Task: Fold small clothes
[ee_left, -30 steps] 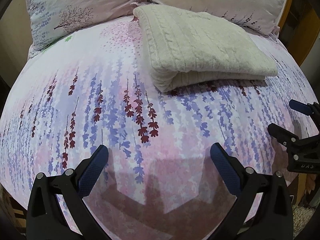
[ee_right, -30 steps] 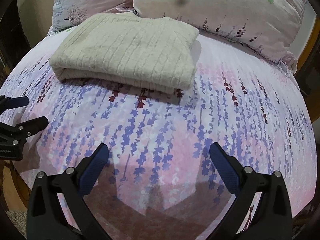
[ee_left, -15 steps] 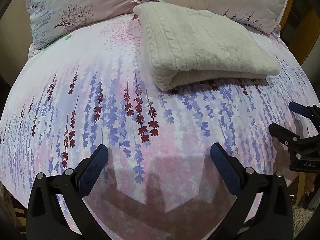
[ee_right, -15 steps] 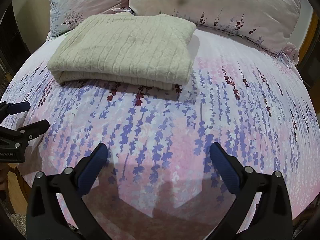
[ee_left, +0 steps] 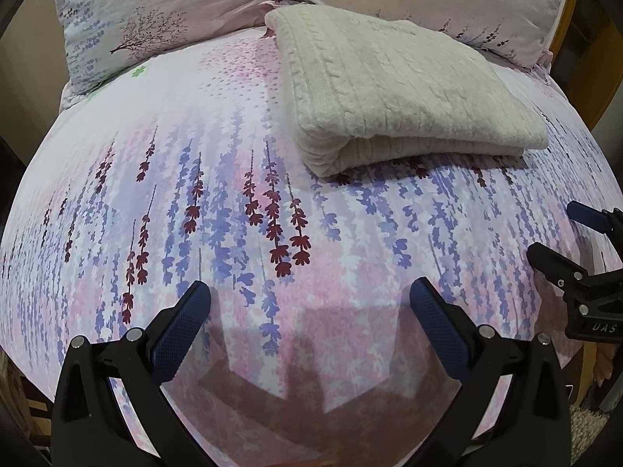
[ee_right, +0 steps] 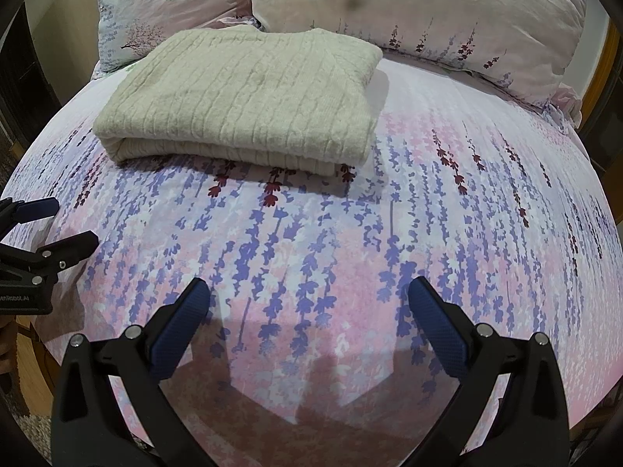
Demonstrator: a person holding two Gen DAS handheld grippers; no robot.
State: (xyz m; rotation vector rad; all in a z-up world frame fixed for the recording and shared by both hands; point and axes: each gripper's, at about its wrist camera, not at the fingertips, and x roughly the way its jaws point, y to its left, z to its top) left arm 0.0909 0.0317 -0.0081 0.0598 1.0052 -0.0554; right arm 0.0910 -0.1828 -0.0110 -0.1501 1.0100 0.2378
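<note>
Covering the whole bed, a pink sheet printed with purple and dark red hanging flowers (ee_left: pixel 233 202) serves as the work surface. On it lies a cream cable-knit sweater folded into a thick rectangle (ee_left: pixel 393 89), its far edge just beside two matching floral pillows (ee_right: pixel 409 4). Well short of the sweater's near fold, the left gripper (ee_left: pixel 309 305) hangs over bare sheet with jaws spread wide, holding nothing. Likewise spread and empty, the right gripper (ee_right: pixel 307 299) hovers short of the sweater.
</note>
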